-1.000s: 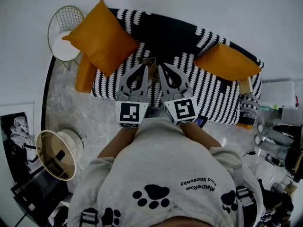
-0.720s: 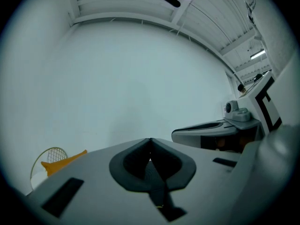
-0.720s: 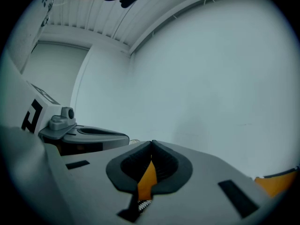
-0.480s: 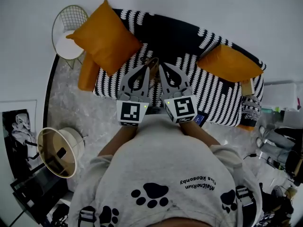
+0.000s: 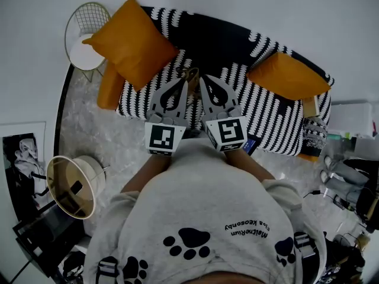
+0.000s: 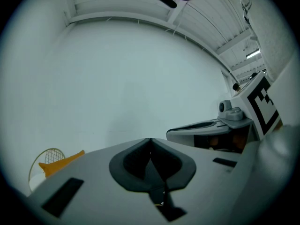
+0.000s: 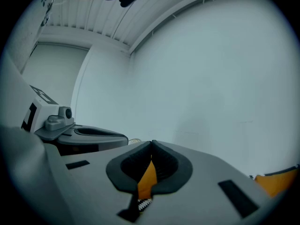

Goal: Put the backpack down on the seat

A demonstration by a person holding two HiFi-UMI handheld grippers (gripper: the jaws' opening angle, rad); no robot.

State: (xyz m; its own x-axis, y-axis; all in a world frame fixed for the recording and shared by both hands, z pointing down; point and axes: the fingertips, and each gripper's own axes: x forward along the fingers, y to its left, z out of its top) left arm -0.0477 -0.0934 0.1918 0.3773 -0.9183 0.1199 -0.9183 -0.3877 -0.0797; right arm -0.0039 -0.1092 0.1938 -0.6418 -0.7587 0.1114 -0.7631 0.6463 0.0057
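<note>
**A:** Both grippers are up side by side over the striped sofa [image 5: 269,120], tips pointing toward the backrest. What's the left gripper [image 5: 180,81] doing?

**B:** Clenched tight, jaws meeting at the tip. Its own view shows only dark padding in the gap, so I can't say it has anything.

**A:** And the right gripper [image 5: 205,79]?

**B:** Closed as well, but an orange-tan backpack strap [image 7: 147,179] runs up through the hollow between its jaws. It's gripping that.

**A:** From above there's a bit of tan too, right between the two tips.

**B:** The backpack itself is hidden under the grippers. I can't tell whether it touches the seat.

**A:** Around them, a big orange cushion [image 5: 131,43] is propped at the sofa's left end. A second orange cushion [image 5: 288,76] lies toward the right, and a wire chair [image 5: 83,37] stands off the left end by the wall.
</note>
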